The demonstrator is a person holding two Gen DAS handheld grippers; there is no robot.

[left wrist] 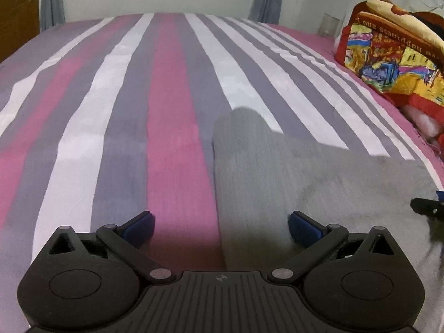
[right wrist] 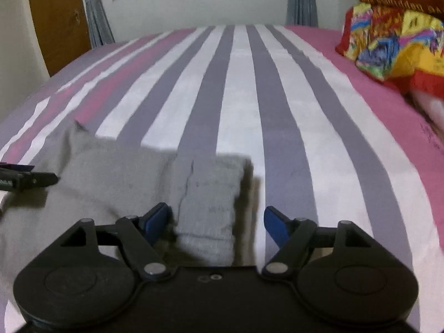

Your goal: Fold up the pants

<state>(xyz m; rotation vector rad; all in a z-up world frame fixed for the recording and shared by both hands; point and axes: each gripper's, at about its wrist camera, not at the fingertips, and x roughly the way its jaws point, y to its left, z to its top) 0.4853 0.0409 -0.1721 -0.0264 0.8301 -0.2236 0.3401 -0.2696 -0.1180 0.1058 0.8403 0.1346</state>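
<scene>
Grey pants on a striped bed, both hand-held grippers spread and holding nothing

The grey pants (left wrist: 319, 183) lie flat on the bed sheet (left wrist: 177, 88), which is striped pink, grey and white; in the left wrist view their straight left edge runs along a pink stripe; the left hand-held gripper (left wrist: 221, 225) hovers over that edge with its blue pads wide apart, one over the sheet and one over the cloth, gripping nothing; in the right wrist view a narrower folded strip of the pants (right wrist: 211, 202) lies between the parted pads of the right hand-held gripper (right wrist: 216, 223), which do not press on it; a bright red and yellow printed bundle (right wrist: 394, 41) sits at the right side of the bed, well apart from the pants; curtains (right wrist: 94, 14) hang at the wall beyond.
</scene>
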